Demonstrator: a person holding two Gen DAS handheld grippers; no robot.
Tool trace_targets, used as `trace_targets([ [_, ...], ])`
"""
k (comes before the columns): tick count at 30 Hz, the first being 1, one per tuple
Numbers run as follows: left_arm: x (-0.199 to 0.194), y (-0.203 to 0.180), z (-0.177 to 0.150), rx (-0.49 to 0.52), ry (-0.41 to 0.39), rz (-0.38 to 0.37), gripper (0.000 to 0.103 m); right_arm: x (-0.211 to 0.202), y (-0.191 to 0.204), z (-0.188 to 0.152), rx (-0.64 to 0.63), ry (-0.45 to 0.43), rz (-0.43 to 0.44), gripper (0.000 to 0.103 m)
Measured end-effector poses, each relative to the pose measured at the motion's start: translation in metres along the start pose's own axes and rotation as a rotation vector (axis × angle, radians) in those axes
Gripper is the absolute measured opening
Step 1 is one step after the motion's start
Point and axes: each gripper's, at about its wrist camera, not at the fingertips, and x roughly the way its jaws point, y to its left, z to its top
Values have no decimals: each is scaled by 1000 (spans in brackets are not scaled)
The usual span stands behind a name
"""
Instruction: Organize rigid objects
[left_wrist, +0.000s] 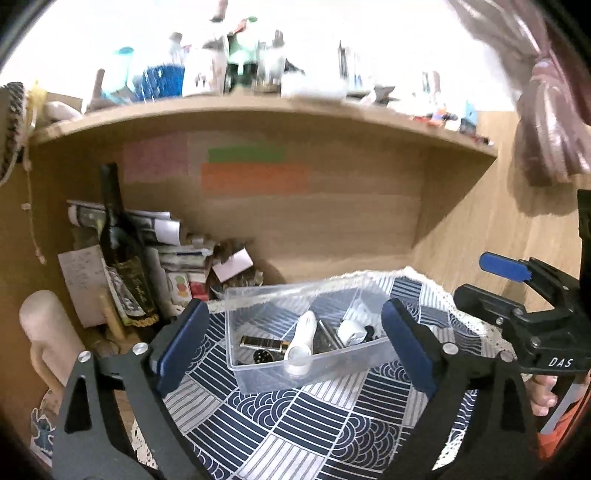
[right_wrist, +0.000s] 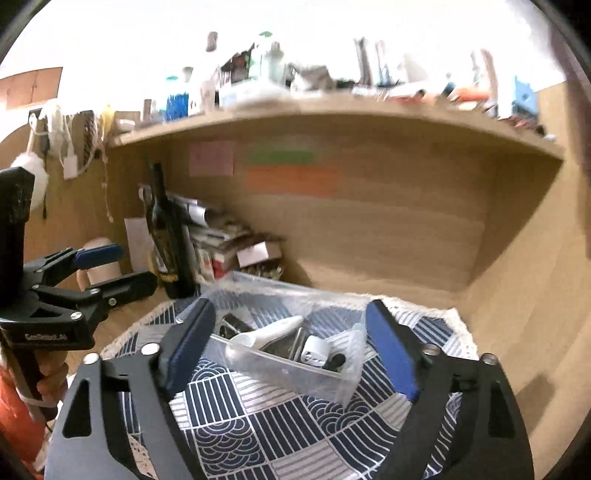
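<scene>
Both tools gape wide and empty: the left tool (left_wrist: 291, 343) and right tool (right_wrist: 291, 350). Just beyond them the clear box (left_wrist: 236, 314) rests on the patterned cloth (left_wrist: 295, 424), small hard items already gathered inside, so sorting looks nearly done.

1. Left gripper (left_wrist: 293, 345): jaws spread wide, nothing between the blue pads, pointing slightly downward.
2. Right gripper (right_wrist: 291, 354): jaws likewise wide apart and empty, tilted slightly down.
3. Fingers (left_wrist: 543, 395) wrap the right gripper's handle.
</scene>
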Motion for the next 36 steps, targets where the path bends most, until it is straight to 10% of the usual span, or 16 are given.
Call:
trace_targets([
  [13, -42, -14, -7, 9, -96, 36, 102, -36, 4, -6, 17, -80, -44, 102],
  [36, -31, -16, -9, -7, -67, 12, 103, -31, 2, -6, 36, -73, -37, 102],
])
